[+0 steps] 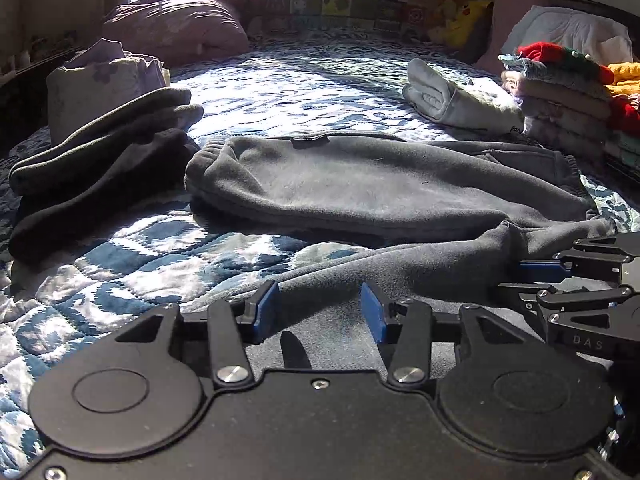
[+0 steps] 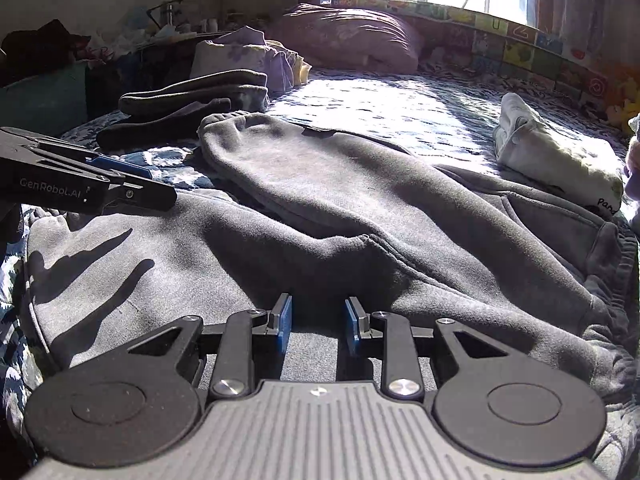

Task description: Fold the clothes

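The grey sweatpants (image 2: 360,208) are soft, matt fleece cloth. The quilted bedspread (image 1: 132,264) has a slight sheen. The left gripper (image 1: 319,308) is matt black plastic with blue pads (image 1: 267,304) and shiny metal screws.

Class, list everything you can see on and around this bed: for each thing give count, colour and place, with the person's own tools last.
Grey fleece sweatpants: one, grey, spread flat mid-bed.
Dark folded garments: a small pile, black and charcoal, left.
White rolled cloth: one, white, right.
Stack of folded knitwear: one, red, green, beige, far right.
Mauve pillow: one, far left.
Yellow plush toy: one, by headboard.
Blue-white quilted bedspread: one, beneath everything.
Left claw: open, over sweatpants.
Right claw: open, over sweatpants.
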The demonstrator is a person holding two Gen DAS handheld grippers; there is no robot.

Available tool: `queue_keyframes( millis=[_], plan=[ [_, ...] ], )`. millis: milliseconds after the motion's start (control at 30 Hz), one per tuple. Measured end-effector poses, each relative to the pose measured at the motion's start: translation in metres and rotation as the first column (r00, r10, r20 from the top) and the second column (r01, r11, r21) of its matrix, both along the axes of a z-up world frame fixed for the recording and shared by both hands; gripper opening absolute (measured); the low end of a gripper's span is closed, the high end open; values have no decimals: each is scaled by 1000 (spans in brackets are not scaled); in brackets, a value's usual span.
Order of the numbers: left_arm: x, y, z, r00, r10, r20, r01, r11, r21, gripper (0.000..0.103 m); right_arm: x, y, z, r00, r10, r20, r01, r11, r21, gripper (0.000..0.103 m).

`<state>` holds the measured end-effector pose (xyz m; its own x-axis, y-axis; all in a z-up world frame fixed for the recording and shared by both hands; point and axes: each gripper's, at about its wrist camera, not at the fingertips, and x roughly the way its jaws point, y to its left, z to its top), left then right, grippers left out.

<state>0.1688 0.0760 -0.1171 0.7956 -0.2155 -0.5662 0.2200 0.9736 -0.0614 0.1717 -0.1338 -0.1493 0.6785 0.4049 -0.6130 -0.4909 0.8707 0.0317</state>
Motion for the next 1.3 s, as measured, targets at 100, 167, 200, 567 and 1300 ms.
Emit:
queue_keyframes(
  millis=[100,167,200,567,1300],
  plan=[
    [0,-21,8,995,-82,52,84,996,-41,44,-7,-8,13,996,-29,82,25,998,51,27],
    [9,-39,3,992,-125,14,125,992,-23,44,5,-9,5,999,-34,32,32,998,45,28],
    [17,-49,-3,990,-139,-32,139,990,-3,44,11,-8,-4,1000,-16,-19,16,1000,18,28],
    [64,-39,18,996,-89,-25,87,994,-71,46,49,-88,58,980,-197,32,193,976,100,29],
    [137,-44,-27,973,-160,-168,156,987,-31,46,180,-177,-2,972,-136,-191,157,982,103,11]
  ],
)
